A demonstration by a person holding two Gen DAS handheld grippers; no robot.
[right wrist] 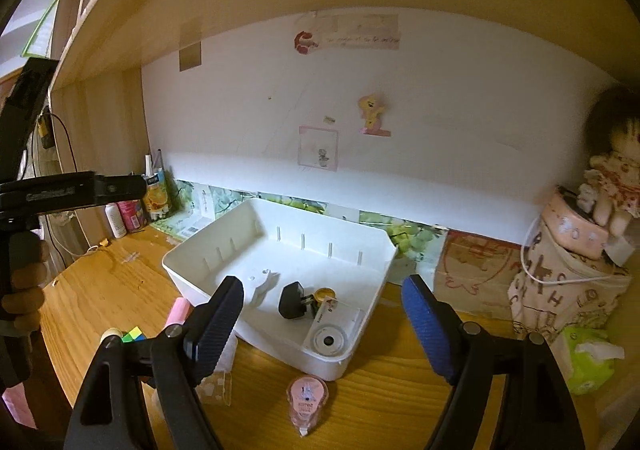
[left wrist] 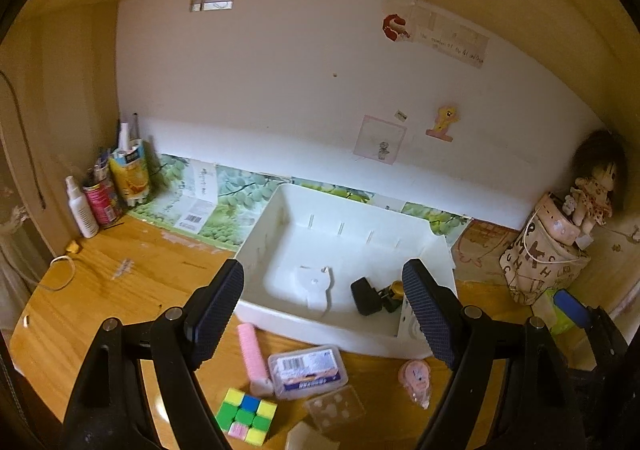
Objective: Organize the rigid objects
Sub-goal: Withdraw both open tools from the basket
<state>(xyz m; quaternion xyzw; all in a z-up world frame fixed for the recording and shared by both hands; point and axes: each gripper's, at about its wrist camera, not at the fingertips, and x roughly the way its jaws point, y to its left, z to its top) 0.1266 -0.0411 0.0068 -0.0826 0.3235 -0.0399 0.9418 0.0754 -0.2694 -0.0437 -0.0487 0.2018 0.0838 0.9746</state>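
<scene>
Centrally, the white rectangular plastic bin (right wrist: 280,274) sits on the wooden bench (right wrist: 400,390), holding a black plug adapter (right wrist: 291,300) and a white flat device (right wrist: 334,334). Near it lie a pink correction-tape dispenser (right wrist: 307,400) and a multicoloured puzzle cube (left wrist: 246,416). Left gripper (left wrist: 336,310) and right gripper (right wrist: 322,320) are both spread wide, empty.

A doll (left wrist: 596,185) sat on a printed bag (left wrist: 540,258) at right; bottles (left wrist: 82,205) and a carton (left wrist: 130,173) stood in the left corner.
</scene>
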